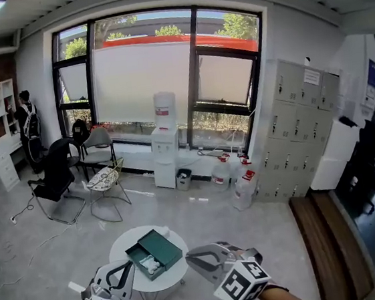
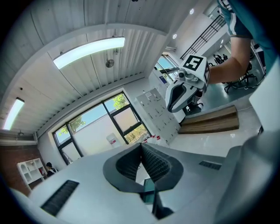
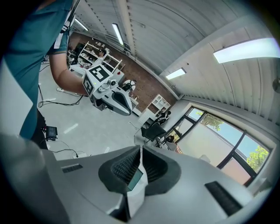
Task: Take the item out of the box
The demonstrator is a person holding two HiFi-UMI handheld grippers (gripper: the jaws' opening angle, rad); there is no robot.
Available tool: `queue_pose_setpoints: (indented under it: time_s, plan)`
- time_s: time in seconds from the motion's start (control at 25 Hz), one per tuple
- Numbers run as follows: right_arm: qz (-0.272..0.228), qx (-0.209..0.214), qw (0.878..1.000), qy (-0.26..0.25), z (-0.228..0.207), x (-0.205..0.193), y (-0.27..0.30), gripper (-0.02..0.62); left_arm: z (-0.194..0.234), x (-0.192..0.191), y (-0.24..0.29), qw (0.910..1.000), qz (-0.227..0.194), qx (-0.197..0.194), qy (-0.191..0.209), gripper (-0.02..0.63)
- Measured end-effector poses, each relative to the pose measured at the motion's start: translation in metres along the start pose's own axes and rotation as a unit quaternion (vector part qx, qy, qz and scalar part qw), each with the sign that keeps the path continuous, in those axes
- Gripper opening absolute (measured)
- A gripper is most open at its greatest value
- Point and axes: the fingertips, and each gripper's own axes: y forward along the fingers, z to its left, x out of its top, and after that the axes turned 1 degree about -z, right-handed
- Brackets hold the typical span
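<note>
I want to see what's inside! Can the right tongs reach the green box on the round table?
Probably yes. The green box lies open near the right tongs, with nothing between them; the tongs are shut, so they'd open first.

Left gripper [image 2: 141, 145], right gripper [image 3: 140, 148]: fingers [image 2: 155, 164] pressed together (both held low, side by side).

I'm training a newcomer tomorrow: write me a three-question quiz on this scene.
1. True or false: the green box on the round table stands open.
2. On the left tool, the jaws are: A) shut, nothing between them; B) shut on the box; C) wide apart.
3. What colour are the items inside the box?
Key: 1 true; 2 A; 3 white.
</note>
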Motion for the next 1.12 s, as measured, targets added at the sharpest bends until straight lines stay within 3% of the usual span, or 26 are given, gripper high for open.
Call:
queue_pose_setpoints:
  time_s: [0.48, 0.72, 1.12]
  plan:
    - [-0.07, 0.076, 0.994, -0.019, -0.048, 0.011, 0.139, 0.041, 0.085, -0.076, 0.027, 0.9947, 0.075, 0.069, -0.015, 0.018]
    - [-0.112, 0.123, 0.985, -0.032, -0.096, -0.018, 0.2, 0.041, 0.111, -0.098, 0.075, 0.9849, 0.129, 0.113, -0.027, 0.018]
    - [-0.153, 0.184, 0.97, -0.05, -0.159, -0.072, 0.257, 0.041, 0.123, -0.116, 0.161, 0.97, 0.176, 0.159, -0.052, 0.018]
